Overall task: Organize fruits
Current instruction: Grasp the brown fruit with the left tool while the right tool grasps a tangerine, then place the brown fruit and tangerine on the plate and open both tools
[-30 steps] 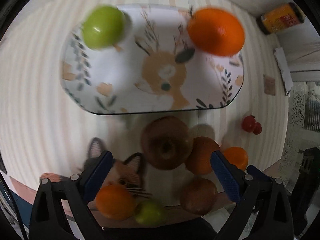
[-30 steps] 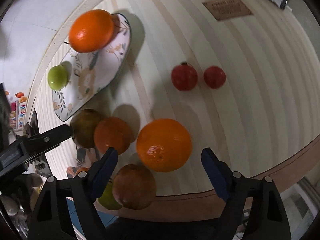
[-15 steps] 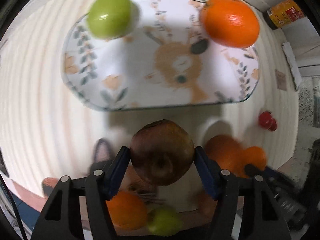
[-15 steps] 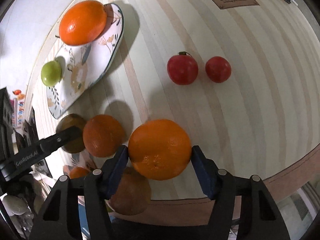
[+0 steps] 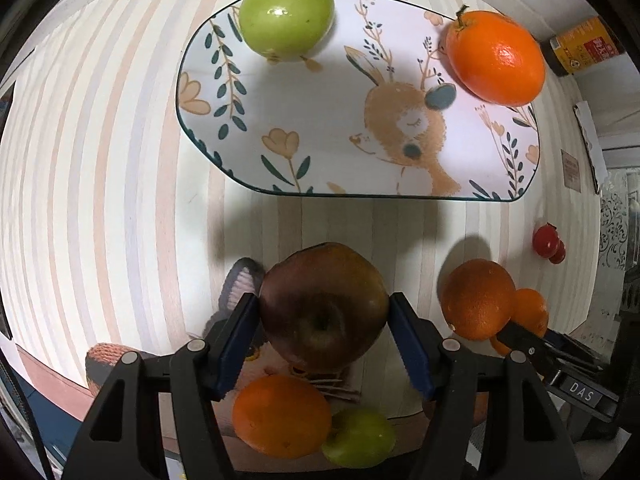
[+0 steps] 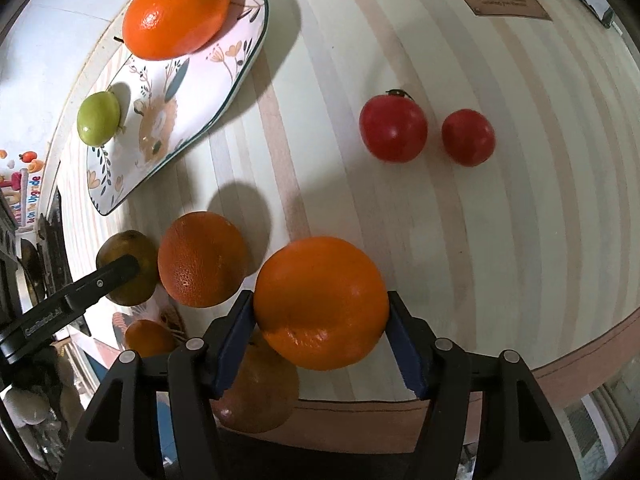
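**Fruit clamped in both grippers, plate waiting**

Fruit first: I've got the left gripper [image 5: 324, 336] closed on a dark brownish apple [image 5: 324, 304], blue pads pressed to both its sides, pointing down at the striped table [image 5: 100, 160]. Over on the other side, the right gripper [image 6: 320, 336] is gripping a big orange [image 6: 320, 300] the same way, pads tight on its flanks.

Ahead of the apple sits the deer-print plate [image 5: 320, 120], and it already carries 2 pieces: a green apple [image 5: 286, 12] at its far left and an oval orange [image 5: 496, 56] at its far right. The middle of the plate is bare, so that's where I judge both loads are headed.

Now the worries. Both fruits are round and smooth-skinned, held only at their widest line, so any tilt or a jerk could let one roll out of the pads. A second orange [image 6: 202, 258] sits just left of my right-hand load, and 2 red tomatoes [image 6: 424, 132] lie farther off to the right; a dropped fruit could knock any of them rolling toward the table edge. The 2 grippers are close together too, I can see the left one's arm in the right wrist view, so moving both to the plate at once risks a clash. And a hard set-down could bump the green apple off the rim.
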Demonstrator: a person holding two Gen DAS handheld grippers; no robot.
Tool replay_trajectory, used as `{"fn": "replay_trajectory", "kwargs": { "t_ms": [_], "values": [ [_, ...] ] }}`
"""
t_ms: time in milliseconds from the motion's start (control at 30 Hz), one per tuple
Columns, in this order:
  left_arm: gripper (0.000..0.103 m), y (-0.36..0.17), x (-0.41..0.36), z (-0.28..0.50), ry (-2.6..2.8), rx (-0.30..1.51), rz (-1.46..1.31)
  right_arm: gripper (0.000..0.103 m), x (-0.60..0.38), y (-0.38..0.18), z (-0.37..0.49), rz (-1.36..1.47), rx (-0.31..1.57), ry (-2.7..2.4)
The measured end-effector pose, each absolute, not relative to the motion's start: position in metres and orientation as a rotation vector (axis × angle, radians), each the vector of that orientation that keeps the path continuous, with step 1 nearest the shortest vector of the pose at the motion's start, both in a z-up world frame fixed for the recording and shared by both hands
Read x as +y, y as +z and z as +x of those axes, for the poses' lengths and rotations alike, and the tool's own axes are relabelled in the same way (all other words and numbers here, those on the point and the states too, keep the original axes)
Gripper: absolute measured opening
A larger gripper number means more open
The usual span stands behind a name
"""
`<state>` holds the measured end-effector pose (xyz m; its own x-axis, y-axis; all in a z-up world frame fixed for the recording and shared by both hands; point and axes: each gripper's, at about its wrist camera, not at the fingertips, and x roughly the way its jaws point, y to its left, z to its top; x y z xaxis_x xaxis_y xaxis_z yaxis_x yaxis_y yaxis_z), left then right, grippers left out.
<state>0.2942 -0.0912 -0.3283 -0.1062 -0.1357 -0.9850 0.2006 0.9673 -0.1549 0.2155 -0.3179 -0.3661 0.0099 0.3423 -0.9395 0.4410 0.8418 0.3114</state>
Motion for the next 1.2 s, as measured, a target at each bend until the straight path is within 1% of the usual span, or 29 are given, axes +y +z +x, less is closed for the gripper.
{"fn": "replay_trajectory", "kwargs": {
  "t_ms": [233,500,600,700,900,1200],
  "values": [
    [0.063,-0.307,-0.09,0.292,-0.284,1.609,0.072,0.065,-0.31,-0.349,0.219,0.541,1.54,-0.081],
    [0.063,-0.236,-0.082,0.309,-0.329,1.496,-0.004,0.065,-0.304,-0.298,0.255,0.506,1.41,-0.025],
    [0.063,-0.222,-0.074,0.33,-0.306,1.451,-0.028,0.065,-0.295,-0.293,0.282,0.533,1.395,0.021],
    [0.063,-0.229,-0.063,0.355,-0.25,1.447,-0.05,0.065,-0.286,-0.3,0.309,0.593,1.402,0.062],
    [0.064,-0.262,-0.044,0.388,-0.183,1.536,-0.159,0.065,-0.267,-0.333,0.359,0.787,1.444,0.099],
    [0.064,-0.285,-0.038,0.396,-0.157,1.606,-0.179,0.067,-0.254,-0.354,0.399,0.918,1.458,0.054]
  ]
}}
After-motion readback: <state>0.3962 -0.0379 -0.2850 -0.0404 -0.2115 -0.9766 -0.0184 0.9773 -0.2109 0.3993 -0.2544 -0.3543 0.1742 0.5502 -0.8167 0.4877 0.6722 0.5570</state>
